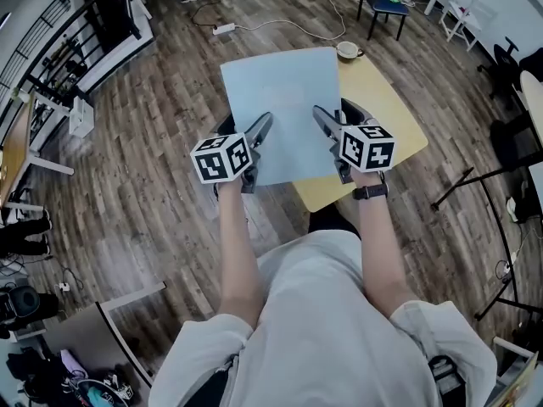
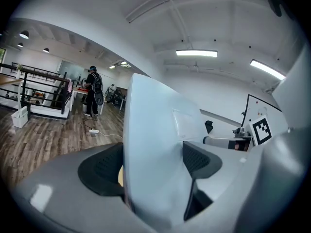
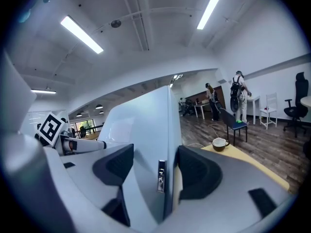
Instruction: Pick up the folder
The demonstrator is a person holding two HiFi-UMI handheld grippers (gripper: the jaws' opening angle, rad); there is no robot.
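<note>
A pale blue folder (image 1: 284, 108) is held flat in the air above the yellow table (image 1: 386, 125). My left gripper (image 1: 252, 147) is shut on the folder's near left edge, and my right gripper (image 1: 329, 138) is shut on its near right edge. In the left gripper view the folder (image 2: 155, 149) stands edge-on between the dark pads (image 2: 104, 171). Seen from the right gripper view, the folder (image 3: 146, 144) with its metal clip (image 3: 161, 176) sits clamped between the pads (image 3: 197, 171), and the left gripper's marker cube (image 3: 50, 126) shows across the sheet.
A cup (image 1: 348, 51) stands at the table's far corner, also seen as a cup (image 3: 219, 143) in the right gripper view. A dark chair (image 1: 382, 2) stands beyond it. A power strip and cable (image 1: 225, 29) lie on the wooden floor. People (image 3: 238, 93) stand far off near desks.
</note>
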